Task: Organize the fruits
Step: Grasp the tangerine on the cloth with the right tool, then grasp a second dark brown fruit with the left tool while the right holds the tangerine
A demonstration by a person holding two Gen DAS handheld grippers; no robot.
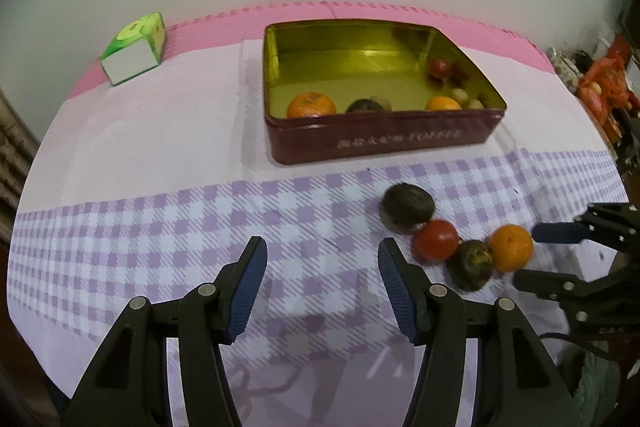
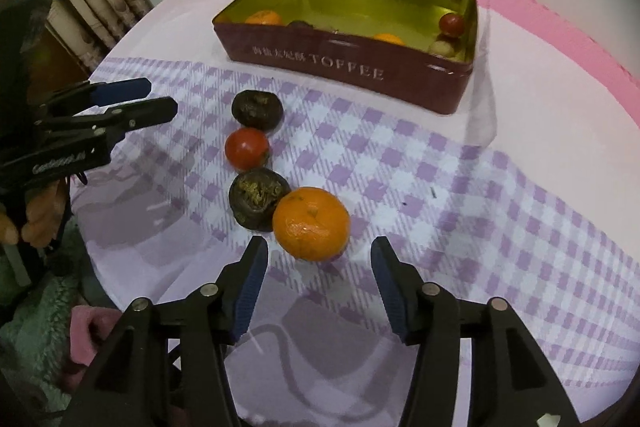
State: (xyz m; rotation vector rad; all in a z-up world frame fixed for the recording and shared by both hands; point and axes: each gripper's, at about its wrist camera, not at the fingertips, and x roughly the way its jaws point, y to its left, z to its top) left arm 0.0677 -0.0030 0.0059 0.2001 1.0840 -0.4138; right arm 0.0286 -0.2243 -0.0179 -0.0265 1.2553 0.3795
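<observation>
A red tin point(image 2: 360, 67) marked TOFFEE is standing open on a table covered by a purple-checked cloth point(image 2: 460, 187), and several fruits are already lying inside it — an orange point(image 1: 311, 105) and a dark fruit point(image 1: 364, 105) against the near wall, a second orange point(image 1: 442, 103), a red fruit point(image 1: 440, 67) and some small pale ones toward the right end.

Four more fruits are being left in a row on the cloth in front of the tin: a dark fruit point(image 2: 257, 109) nearest the tin, then a red tomato-like fruit point(image 2: 247, 149), then another dark fruit point(image 2: 258, 199), then an orange point(image 2: 311, 223), each touching or just beside the next.

The right gripper point(image 2: 318, 281) is being held pointed down over the near end of this row, its blue-padded jaws standing apart with nothing between them; the orange is lying just beyond the fingertips, not touched by either pad.

The left gripper point(image 1: 322, 281) is being held over bare checked cloth, to the left of the row as seen from its own camera; its jaws are likewise parted and nothing is being gripped.

A green and white tissue box point(image 1: 134, 49) is resting near the far edge of the table, well apart from the tin — a pink mat point(image 1: 400, 11) is showing beneath the cloth there.
</observation>
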